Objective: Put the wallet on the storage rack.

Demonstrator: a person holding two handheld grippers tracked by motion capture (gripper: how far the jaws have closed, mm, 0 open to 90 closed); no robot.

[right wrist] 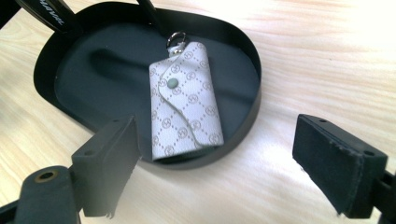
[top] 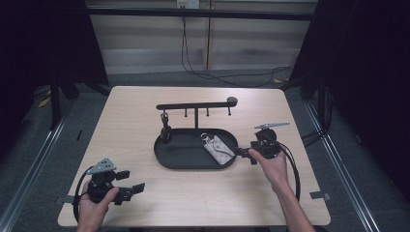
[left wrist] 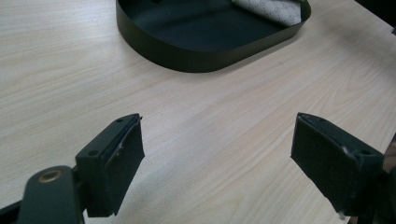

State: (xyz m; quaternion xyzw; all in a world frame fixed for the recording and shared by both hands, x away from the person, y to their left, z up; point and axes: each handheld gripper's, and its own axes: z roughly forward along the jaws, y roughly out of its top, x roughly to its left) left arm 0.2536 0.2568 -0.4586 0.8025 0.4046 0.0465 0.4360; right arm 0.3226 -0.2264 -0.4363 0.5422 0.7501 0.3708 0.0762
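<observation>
A grey patterned key pouch (top: 218, 150) with a metal ring (right wrist: 175, 37) lies flat in the right end of a black oval tray (top: 167, 162). In the right gripper view the pouch (right wrist: 187, 102) rests against the tray's near wall (right wrist: 254, 60). My right gripper (top: 244, 154) sits just outside the tray's right rim, aimed at the pouch; its jaws (right wrist: 217, 163) stand wide apart with nothing between them. My left gripper (top: 133, 191) rests near the table's front left corner, open and empty (left wrist: 217, 154), facing the tray (left wrist: 196, 51) and the pouch (left wrist: 275, 9).
A black hook rack (top: 196, 105) rises from the tray's back edge, with a dark item (top: 166, 128) hanging at its left end. Bare light wood table (top: 203, 193) lies between the hands. Cables run across the floor behind the table.
</observation>
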